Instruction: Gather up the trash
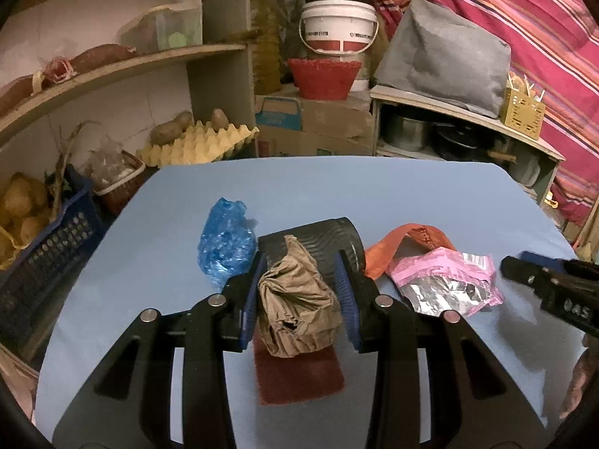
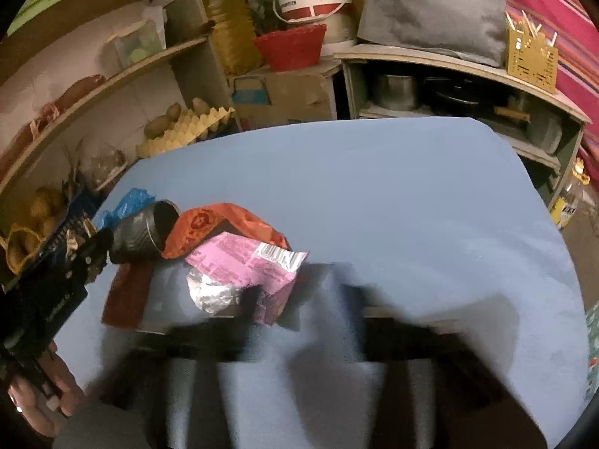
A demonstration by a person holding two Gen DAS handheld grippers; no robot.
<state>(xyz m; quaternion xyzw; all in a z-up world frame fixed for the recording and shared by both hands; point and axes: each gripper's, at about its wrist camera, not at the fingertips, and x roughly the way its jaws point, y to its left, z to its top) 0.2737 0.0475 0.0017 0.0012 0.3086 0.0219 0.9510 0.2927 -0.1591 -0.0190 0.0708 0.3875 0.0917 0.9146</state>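
In the left wrist view my left gripper (image 1: 300, 265) is shut on a crumpled brown paper ball (image 1: 295, 299), its blue pads pressing both sides. Under the ball lies a dark red scouring pad (image 1: 299, 378). Behind it a black can (image 1: 322, 237) lies on its side, with a blue plastic bag (image 1: 224, 247) to its left. To the right are an orange wrapper (image 1: 393, 243) and a pink-and-silver foil wrapper (image 1: 445, 284). In the right wrist view my right gripper (image 2: 310, 299) is blurred, its fingers wide apart just right of the pink wrapper (image 2: 247, 262), the left finger at its edge.
Everything lies on a blue table (image 1: 337, 187). Shelves at the left hold an egg tray with potatoes (image 1: 198, 142) and a dark blue crate (image 1: 41, 258). Behind the table are a cardboard box (image 1: 314, 123), a red basket (image 1: 324, 76) and a white bucket (image 1: 338, 26).
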